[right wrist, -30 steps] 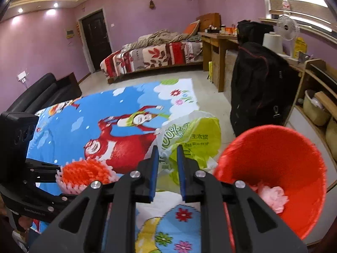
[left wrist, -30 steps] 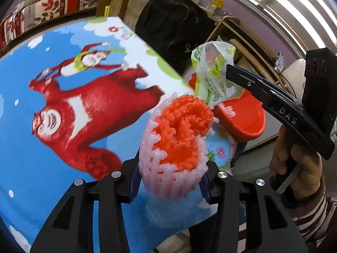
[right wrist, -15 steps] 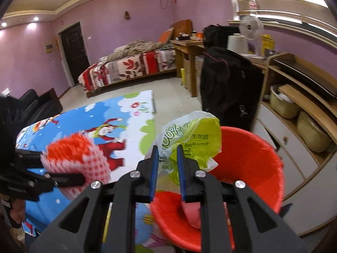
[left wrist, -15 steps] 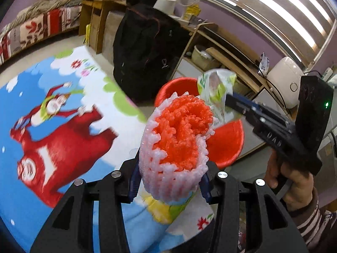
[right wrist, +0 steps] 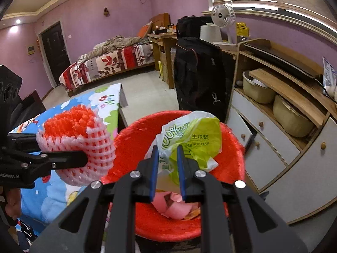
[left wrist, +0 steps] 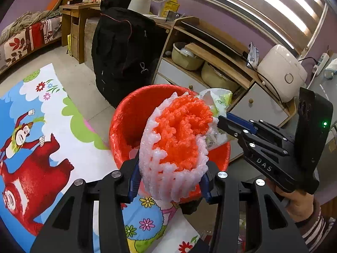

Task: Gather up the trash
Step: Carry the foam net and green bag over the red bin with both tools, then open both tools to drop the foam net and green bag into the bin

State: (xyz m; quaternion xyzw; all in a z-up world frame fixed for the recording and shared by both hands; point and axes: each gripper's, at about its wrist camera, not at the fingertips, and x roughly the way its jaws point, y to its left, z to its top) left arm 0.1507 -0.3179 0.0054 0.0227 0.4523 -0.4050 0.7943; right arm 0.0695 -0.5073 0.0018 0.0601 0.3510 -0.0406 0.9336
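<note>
My left gripper (left wrist: 169, 179) is shut on a roll of pink and orange foam fruit netting (left wrist: 177, 139), held just in front of and above the red bin (left wrist: 124, 122). In the right wrist view the foam netting (right wrist: 78, 137) hangs at the bin's left edge. My right gripper (right wrist: 167, 168) is shut on a crumpled green and white plastic bag (right wrist: 193, 139) over the open red bin (right wrist: 134, 143). Pink scraps (right wrist: 174, 206) lie inside the bin. From the left wrist view, the right gripper (left wrist: 223, 124) reaches in from the right with the plastic bag (left wrist: 219, 99) partly hidden behind the netting.
The bin stands off the corner of a table covered by a cartoon cloth (left wrist: 38, 147). A black bag (right wrist: 198, 69) stands behind the bin, a wooden cabinet with drawers and pots (right wrist: 280, 126) to the right. A bed (right wrist: 109, 63) lies at the far wall.
Both grippers have carried their loads to the right, from over the cartoon cloth to the red bin. The bag now hangs over the bin's opening, and the netting has reached its rim.
</note>
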